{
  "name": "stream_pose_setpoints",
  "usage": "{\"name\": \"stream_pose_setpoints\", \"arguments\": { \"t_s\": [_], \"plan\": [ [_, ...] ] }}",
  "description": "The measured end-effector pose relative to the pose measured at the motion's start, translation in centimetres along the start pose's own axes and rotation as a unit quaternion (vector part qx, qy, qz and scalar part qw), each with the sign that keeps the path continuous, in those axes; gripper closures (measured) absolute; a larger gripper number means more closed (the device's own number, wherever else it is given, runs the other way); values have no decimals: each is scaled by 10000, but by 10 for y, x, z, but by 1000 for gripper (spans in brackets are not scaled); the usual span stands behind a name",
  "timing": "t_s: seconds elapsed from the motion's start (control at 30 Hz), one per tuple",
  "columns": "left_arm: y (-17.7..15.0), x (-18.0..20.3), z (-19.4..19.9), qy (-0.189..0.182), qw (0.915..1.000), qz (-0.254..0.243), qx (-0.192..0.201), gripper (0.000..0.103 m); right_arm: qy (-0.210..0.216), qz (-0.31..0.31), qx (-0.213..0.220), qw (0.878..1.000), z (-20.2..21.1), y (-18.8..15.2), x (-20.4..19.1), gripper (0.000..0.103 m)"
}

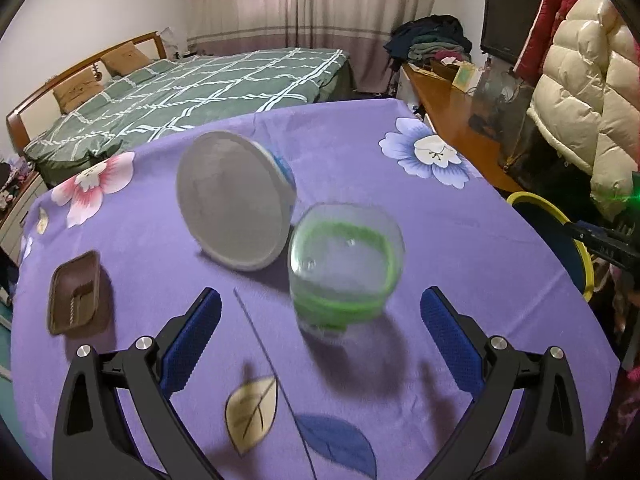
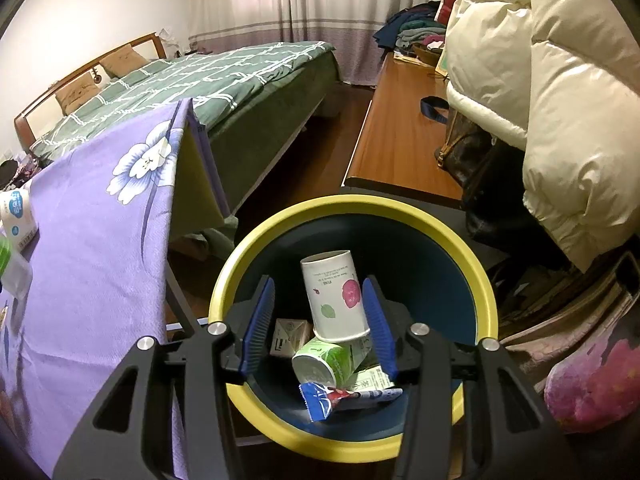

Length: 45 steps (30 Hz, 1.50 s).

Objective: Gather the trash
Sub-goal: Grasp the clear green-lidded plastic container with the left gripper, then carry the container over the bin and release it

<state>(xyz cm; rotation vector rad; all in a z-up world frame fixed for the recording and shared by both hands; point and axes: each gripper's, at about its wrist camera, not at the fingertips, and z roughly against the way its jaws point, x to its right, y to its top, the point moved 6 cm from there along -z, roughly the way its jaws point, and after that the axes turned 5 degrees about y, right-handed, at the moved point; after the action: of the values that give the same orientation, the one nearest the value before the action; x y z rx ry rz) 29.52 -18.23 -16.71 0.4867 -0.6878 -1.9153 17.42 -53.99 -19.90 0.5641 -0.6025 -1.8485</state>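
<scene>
In the left wrist view, a clear plastic cup with a green band point(image 1: 344, 268) lies on the purple floral tablecloth point(image 1: 460, 240), mouth toward me, next to a white round tub point(image 1: 236, 204) on its side. A brown tray point(image 1: 74, 292) lies at the left. My left gripper point(image 1: 320, 316) is open, its blue pads on either side just short of the cup. In the right wrist view, my right gripper point(image 2: 320, 320) is open above the yellow-rimmed bin point(image 2: 360, 208). A white paper cup point(image 2: 336, 296) is in the air or resting between the pads, above a green cup point(image 2: 328, 360) and wrappers point(image 2: 348, 396).
The bin point(image 1: 560, 232) stands off the table's right edge. A bed point(image 1: 192, 88) is behind the table, a wooden bench point(image 2: 400, 136) and a white puffy coat point(image 2: 560, 100) at the right. A white and blue package point(image 2: 16, 216) lies on the table.
</scene>
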Motion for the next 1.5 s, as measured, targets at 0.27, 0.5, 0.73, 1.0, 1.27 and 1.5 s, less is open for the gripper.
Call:
{"name": "stream_pose_setpoints", "arguments": {
  "t_s": [0.27, 0.5, 0.73, 1.0, 1.27, 1.5],
  "plan": [
    [9, 12, -12, -122, 9996, -249, -59, 26, 30, -14, -17, 10000, -1, -3, 2, 59],
    [9, 21, -11, -231, 9993, -284, -127, 52, 81, -9, 16, 10000, 3, -7, 0, 59],
    [8, 65, 12, -498, 9969, -614, -39, 52, 3, 0, 199, 9998, 22, -11, 2, 59],
    [29, 146, 22, -998, 9873, -1229, 103, 52, -179, -142, 330, 9992, 51, -32, 22, 59],
    [49, 233, 13, -1443, 9742, -1731, 132, 52, -322, -297, 436, 9981, 76, -47, 50, 58],
    [56, 308, -12, -1708, 9624, -2109, -64, 52, -424, -550, 420, 9967, 80, -57, 79, 56]
  ]
}}
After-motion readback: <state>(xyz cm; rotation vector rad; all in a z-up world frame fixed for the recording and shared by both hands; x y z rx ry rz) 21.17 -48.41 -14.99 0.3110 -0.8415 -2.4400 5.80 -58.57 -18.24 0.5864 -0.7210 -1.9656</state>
